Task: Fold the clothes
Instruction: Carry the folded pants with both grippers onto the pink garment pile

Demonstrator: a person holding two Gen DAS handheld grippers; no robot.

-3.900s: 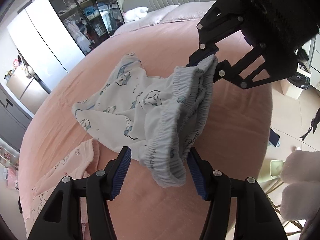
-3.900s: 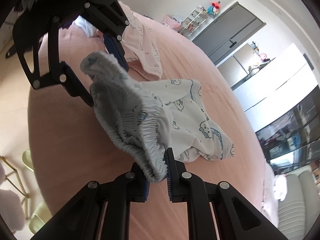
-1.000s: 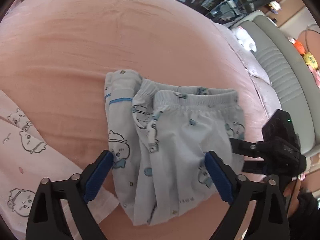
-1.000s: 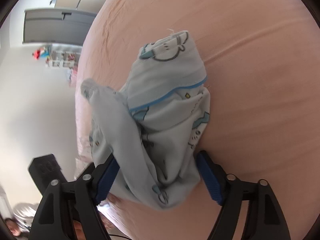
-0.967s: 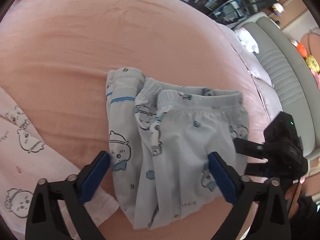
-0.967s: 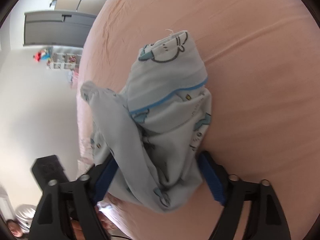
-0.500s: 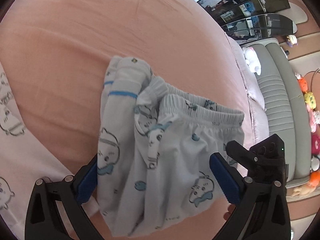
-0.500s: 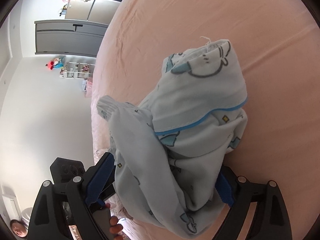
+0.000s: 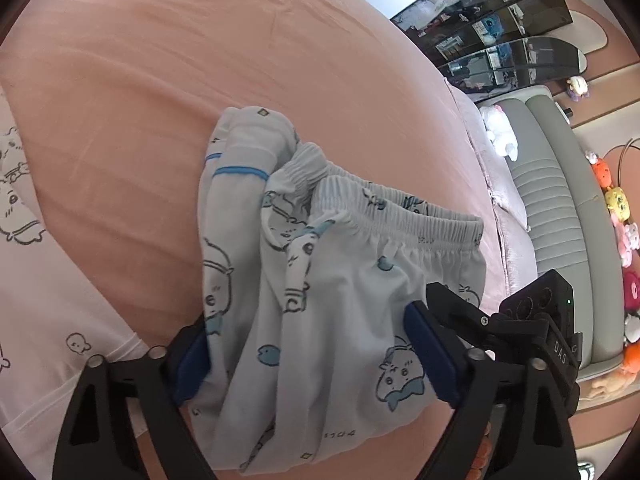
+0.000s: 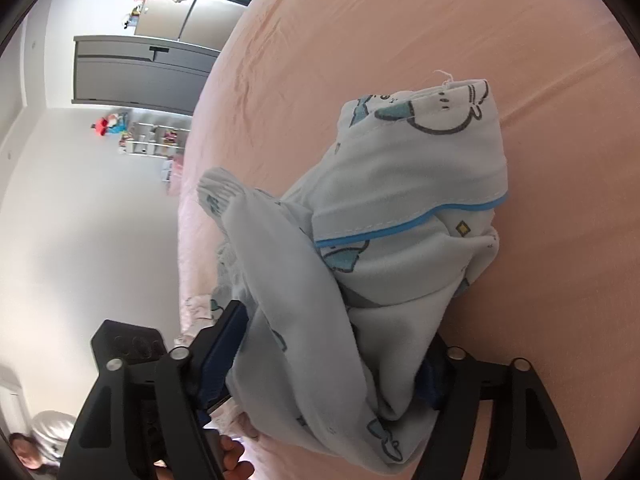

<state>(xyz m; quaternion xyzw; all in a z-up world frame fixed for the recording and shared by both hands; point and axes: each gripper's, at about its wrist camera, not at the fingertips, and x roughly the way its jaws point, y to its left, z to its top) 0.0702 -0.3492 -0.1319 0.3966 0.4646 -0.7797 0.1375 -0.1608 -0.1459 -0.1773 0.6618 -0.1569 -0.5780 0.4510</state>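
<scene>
A folded bundle of pale blue children's clothes (image 9: 320,288) with cartoon prints, an elastic waistband and a blue trim stripe lies on the pink bed. My left gripper (image 9: 308,360) is wide open with the bundle between its blue pads, one pad on each side. My right gripper (image 10: 320,360) is also wide open around the same bundle (image 10: 400,248) from the other side. The right gripper's body shows in the left wrist view (image 9: 536,320), just beyond the bundle.
A pink printed garment (image 9: 36,280) lies on the bed at the left. The pink bed sheet (image 9: 160,60) spreads beyond the bundle. A grey headboard (image 9: 560,208) with plush toys is at the right. Grey cabinets (image 10: 140,72) stand by the far wall.
Both grippers have moved in closer around the bundle, so the cloth now fills the space between their open pads. The bundle has stayed in place on the bed.
</scene>
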